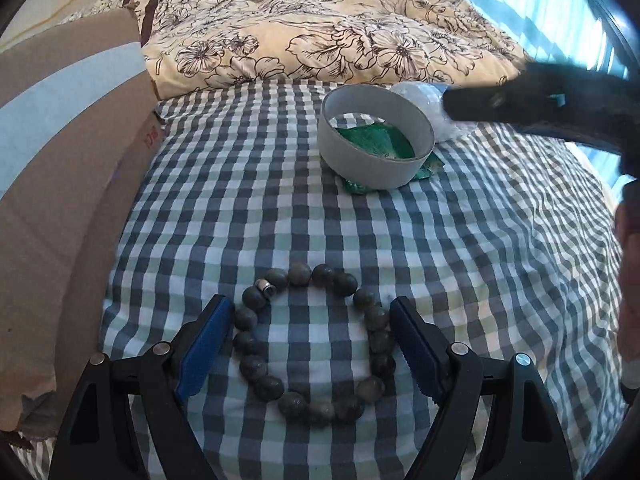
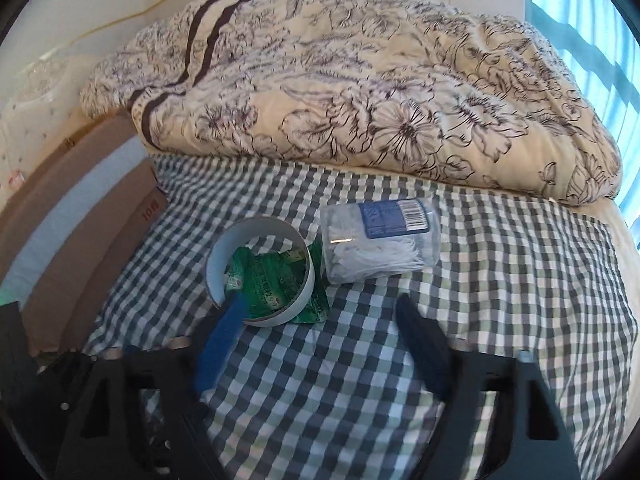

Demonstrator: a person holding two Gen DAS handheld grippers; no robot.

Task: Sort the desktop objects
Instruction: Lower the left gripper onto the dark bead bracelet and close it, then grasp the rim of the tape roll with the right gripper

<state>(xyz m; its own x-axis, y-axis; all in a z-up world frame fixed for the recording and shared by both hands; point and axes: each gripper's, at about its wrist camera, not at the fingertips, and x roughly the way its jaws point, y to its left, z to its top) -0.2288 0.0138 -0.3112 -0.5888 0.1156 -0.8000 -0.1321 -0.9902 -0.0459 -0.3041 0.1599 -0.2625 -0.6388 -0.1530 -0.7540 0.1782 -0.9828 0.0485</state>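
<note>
Fingers [image 1: 208, 344] straddle bead bracelet [image 1: 312, 344] (left gripper [image 1: 312, 308] wide).

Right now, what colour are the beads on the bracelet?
Dark grey bracelet, seen best in the left wrist view.

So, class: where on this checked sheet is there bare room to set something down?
Bare sheet lies between the bead bracelet and the grey ring, and right of both. It is crowded around the ring, where the green packet and clear tub cluster.

Each black tool [image 1: 312, 320] bears blue ridged pads [image 1: 204, 350], apparently silver screws.
</note>
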